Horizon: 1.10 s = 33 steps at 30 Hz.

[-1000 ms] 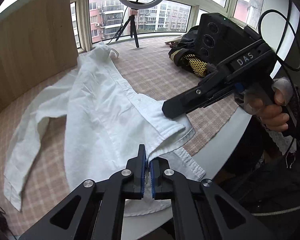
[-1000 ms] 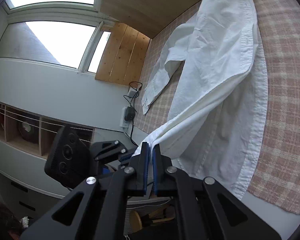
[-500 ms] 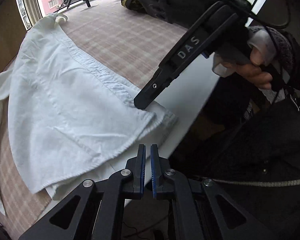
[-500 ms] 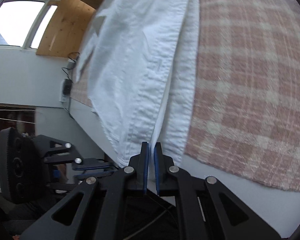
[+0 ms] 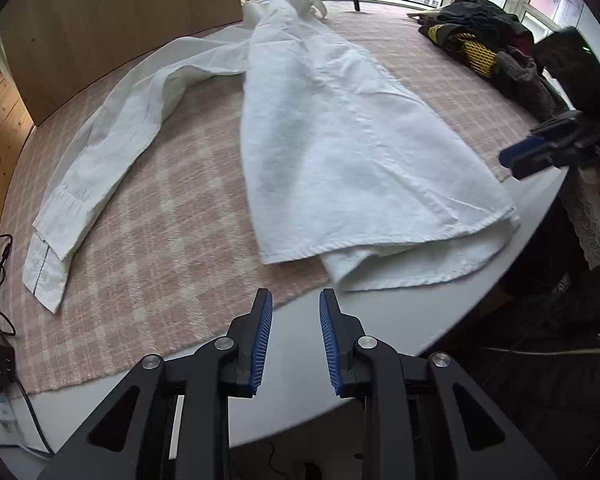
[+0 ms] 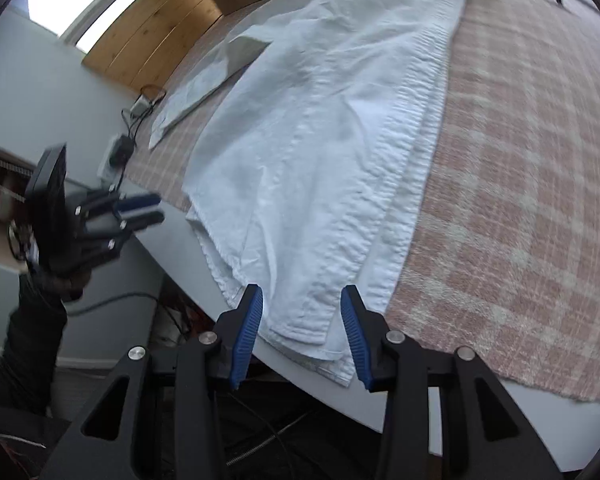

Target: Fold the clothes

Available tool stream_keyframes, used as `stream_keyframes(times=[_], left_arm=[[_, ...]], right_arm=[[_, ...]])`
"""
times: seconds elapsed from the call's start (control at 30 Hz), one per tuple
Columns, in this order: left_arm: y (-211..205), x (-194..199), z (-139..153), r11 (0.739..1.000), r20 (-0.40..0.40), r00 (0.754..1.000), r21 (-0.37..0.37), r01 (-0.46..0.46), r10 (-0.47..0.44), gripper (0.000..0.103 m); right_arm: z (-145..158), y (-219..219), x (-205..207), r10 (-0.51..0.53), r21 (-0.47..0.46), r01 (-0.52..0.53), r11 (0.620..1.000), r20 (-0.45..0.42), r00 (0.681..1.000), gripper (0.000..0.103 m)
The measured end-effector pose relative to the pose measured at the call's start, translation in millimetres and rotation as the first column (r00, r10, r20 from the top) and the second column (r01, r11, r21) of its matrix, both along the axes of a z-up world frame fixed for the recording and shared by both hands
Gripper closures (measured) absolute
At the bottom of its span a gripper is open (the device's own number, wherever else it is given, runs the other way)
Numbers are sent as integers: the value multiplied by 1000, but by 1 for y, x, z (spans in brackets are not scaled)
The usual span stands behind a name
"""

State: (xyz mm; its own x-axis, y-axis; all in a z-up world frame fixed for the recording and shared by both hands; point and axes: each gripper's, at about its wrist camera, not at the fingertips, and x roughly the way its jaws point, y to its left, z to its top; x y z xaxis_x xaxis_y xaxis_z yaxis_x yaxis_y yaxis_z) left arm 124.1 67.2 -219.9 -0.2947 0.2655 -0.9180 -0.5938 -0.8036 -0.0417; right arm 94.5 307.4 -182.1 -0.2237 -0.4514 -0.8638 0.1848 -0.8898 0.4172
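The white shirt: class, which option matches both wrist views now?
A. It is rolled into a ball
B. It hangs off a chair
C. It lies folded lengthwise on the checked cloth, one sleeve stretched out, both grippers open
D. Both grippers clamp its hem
C: the white shirt lies flat on the checked cloth, and the left gripper and right gripper hold nothing.

Both wrist views face table from near edge, sharing white shirt (image 5: 340, 152) hem.
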Motion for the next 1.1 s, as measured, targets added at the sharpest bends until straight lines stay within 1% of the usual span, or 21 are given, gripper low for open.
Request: stream_keyframes(times=[0.03, 0.1, 0.17, 0.23, 0.3, 0.33, 0.37, 0.43, 0.47, 0.5, 0.57, 0.6, 0.67, 0.73, 0.87, 0.93, 1.03, 1.1], left_arm=[[0, -5, -3, 1000, 2, 1000, 3, 6, -6, 80], [4, -13, -9, 1000, -5, 1000, -5, 30, -30, 80], [10, -18, -16, 998, -14, 998, -32, 59, -60, 79], [15, -22, -22, 996, 0, 997, -27, 80, -80, 79], [18, -24, -20, 995, -6, 995, -8, 98, -98, 86], [19, -23, -17, 994, -10, 994, 5, 108, -107, 96], [19, -23, -14, 993, -12, 993, 19, 114, -114, 97], [17, -25, -7, 992, -17, 993, 35, 120, -120, 98], [15, -26, -3, 992, -22, 992, 37, 123, -123, 98], [14, -25, 2, 991, -26, 992, 37, 127, -126, 98], [11, -23, 13, 990, -38, 990, 47, 136, -134, 99], [11, -21, 18, 988, -44, 989, 56, 143, -141, 99], [10, -19, 26, 986, -53, 987, 65, 154, -151, 99], [11, -20, 28, 985, -56, 986, 68, 161, -157, 99], [19, -13, 22, 981, -44, 982, 46, 187, -186, 98], [23, -9, 17, 978, -25, 979, 33, 204, -203, 96], [21, -3, 18, 975, -19, 975, 16, 224, -223, 86], [14, -7, 23, 978, -26, 978, 9, 209, -208, 85]], right_arm=[[3, -13, 2, 43, 40, -43, 998, -20, 999, 63], [2, -35, 5, 126, 145, -117, 982, -51, 991, 61], [-4, -44, 6, 165, 212, -150, 966, -53, 985, 61], [-10, -53, 6, 203, 277, -181, 944, -52, 978, 61], [-16, -62, 7, 241, 342, -211, 916, -49, 969, 61], [-19, -65, 7, 254, 364, -220, 905, -47, 966, 61], [-17, -60, 7, 241, 343, -210, 916, -49, 969, 62], [-14, -50, 6, 214, 301, -189, 935, -52, 975, 72], [-12, -45, 6, 200, 280, -178, 943, -53, 978, 86], [-10, -40, 5, 186, 260, -166, 951, -54, 981, 94], [-5, -27, 5, 156, 228, -140, 964, -55, 986, 96], [-3, -21, 4, 141, 216, -126, 968, -55, 988, 97], [0, -9, 4, 114, 219, -99, 971, -56, 992, 97], [4, 4, 3, 82, 219, -68, 973, -55, 995, 97], [6, 34, -12, -62, 150, 65, 987, -30, 998, 91], [7, 28, -15, -81, 133, 84, 987, -27, 996, 90], [10, 26, -22, -87, 119, 89, 989, -22, 996, 89], [11, 20, -24, -89, 116, 90, 989, -19, 996, 83]])
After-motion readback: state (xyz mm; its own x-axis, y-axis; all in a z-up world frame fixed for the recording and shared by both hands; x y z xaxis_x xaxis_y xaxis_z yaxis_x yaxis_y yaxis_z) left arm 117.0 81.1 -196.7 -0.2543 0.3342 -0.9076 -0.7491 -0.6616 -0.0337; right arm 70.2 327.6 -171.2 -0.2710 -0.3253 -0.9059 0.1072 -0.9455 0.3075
